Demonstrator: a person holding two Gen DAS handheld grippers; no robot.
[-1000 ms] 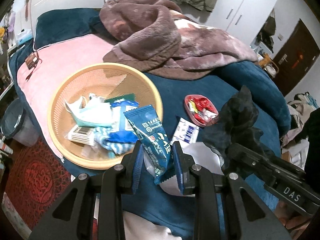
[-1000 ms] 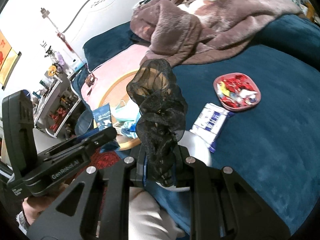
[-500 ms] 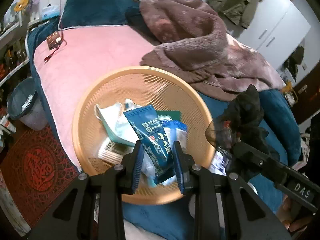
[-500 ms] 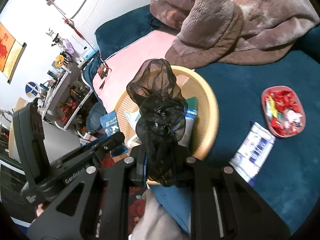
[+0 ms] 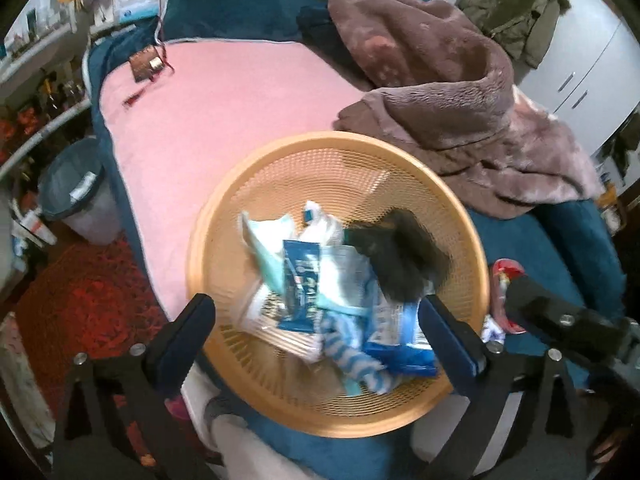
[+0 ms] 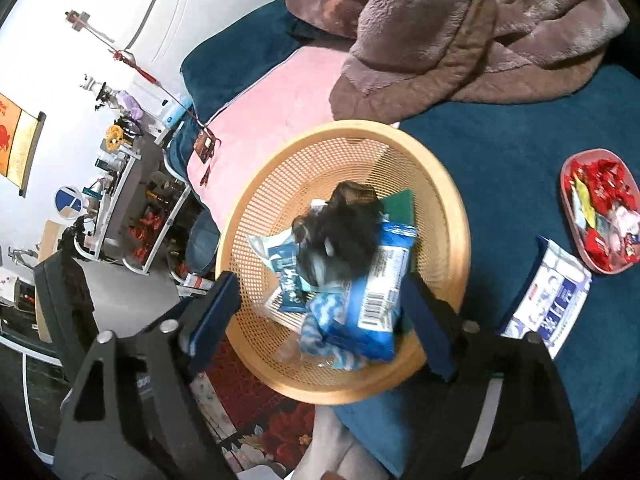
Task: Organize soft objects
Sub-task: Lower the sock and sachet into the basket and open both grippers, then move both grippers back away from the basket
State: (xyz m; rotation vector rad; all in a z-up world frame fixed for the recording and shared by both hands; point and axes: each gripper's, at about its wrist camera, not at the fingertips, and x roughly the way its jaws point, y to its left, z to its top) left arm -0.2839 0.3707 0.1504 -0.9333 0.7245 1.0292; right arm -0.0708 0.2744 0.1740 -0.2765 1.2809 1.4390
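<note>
Bed [image 5: 248, 92] holds basket [image 5: 460, 216]; both tools just opened wide, nothing between

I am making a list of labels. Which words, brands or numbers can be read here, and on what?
None is readable.
Dark blue sachet in the orange mesh basket: white print, blurred.
Blue snack packet: barcode and print, too small.
White and blue pack on the bed: print blurred.

packets [image 5: 300, 280] in basket [image 5: 336, 152], basket on bed [image 6: 520, 152], blanket [image 5: 440, 92] behind
</note>
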